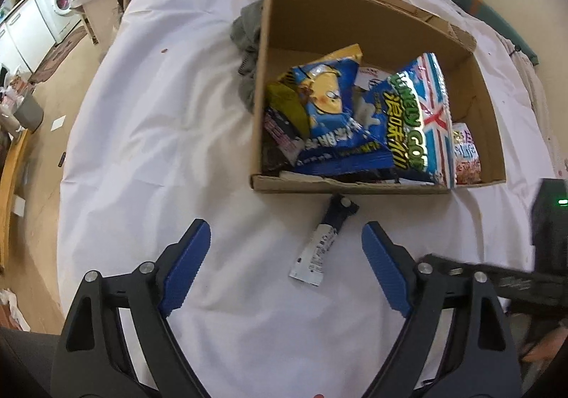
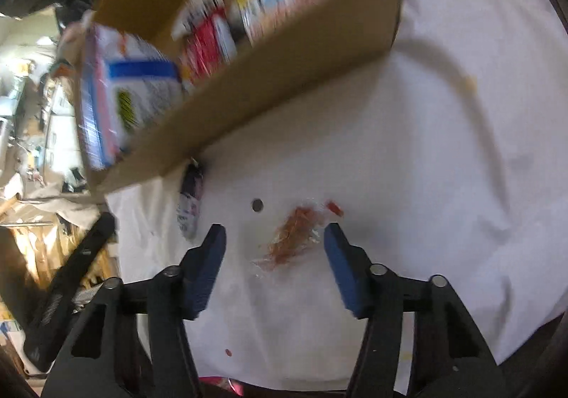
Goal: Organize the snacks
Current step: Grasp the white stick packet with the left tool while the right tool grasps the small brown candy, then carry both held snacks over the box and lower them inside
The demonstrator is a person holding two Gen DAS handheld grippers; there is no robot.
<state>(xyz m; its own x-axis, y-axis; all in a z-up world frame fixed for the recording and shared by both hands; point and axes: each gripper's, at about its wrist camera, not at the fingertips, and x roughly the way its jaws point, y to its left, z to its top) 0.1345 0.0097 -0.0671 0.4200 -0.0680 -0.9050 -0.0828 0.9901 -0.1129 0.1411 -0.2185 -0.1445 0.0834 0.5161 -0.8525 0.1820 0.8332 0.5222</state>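
Observation:
A cardboard box (image 1: 358, 7) stands on a white sheet and holds several snack bags, among them a blue bag (image 1: 330, 107) and a striped bag (image 1: 422, 117). A slim dark-and-white snack stick (image 1: 325, 242) lies on the sheet just in front of the box. My left gripper (image 1: 285, 238) is open and empty, with the stick between its fingers' line. In the right wrist view the box (image 2: 284, 71) is blurred. A clear packet with orange-red contents (image 2: 294, 238) lies between the open fingers of my right gripper (image 2: 275, 238). The stick (image 2: 190, 203) lies to its left.
A grey cloth (image 1: 246, 50) lies bunched against the box's left side. The sheet's edge (image 1: 88, 135) drops off to a floor at the left, with a washing machine (image 1: 60, 0) far off. A small dark round spot (image 2: 257, 205) sits on the sheet.

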